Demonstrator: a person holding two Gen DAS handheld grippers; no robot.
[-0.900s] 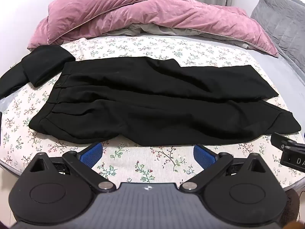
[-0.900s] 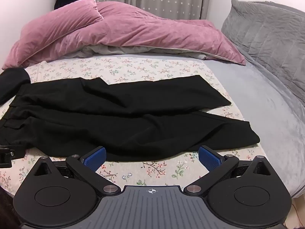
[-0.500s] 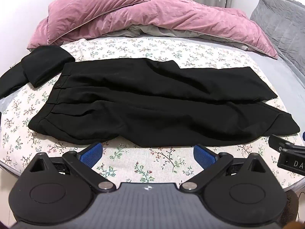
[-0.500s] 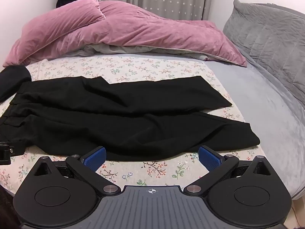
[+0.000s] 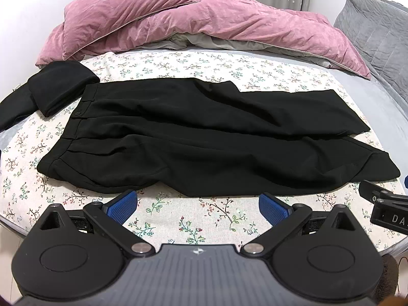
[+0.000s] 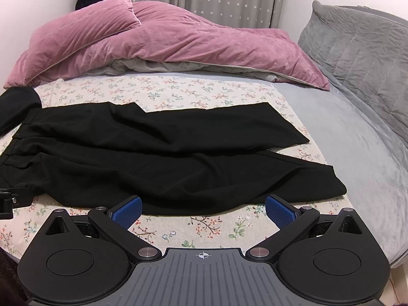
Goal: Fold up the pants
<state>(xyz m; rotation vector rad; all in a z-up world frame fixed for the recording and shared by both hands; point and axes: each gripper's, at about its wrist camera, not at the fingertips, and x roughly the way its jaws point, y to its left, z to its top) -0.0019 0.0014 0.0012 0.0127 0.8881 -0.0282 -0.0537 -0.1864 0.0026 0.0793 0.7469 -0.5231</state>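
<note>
Black pants (image 5: 204,137) lie flat across a floral sheet (image 5: 193,219), waistband to the left and both legs running right; the far leg overlaps the near one. The same pants (image 6: 163,158) fill the middle of the right wrist view, their hems ending at the right. My left gripper (image 5: 197,205) hovers open just short of the near edge of the pants, nothing between its blue pads (image 5: 122,205). My right gripper (image 6: 202,210) is open too, near the lower leg's edge, pads (image 6: 280,210) bare. Part of the right gripper (image 5: 382,207) shows at the left view's right edge.
A pink duvet (image 6: 163,40) and pillow (image 5: 127,7) are heaped at the back of the bed. Another dark folded garment (image 5: 56,89) lies left of the waistband. A grey quilted cushion (image 6: 362,51) lines the right side, with grey bedding (image 6: 357,153) beyond the floral sheet.
Both views have tipped slightly downward and drawn a little nearer the pants. The pants have not moved and both grippers stay open.
</note>
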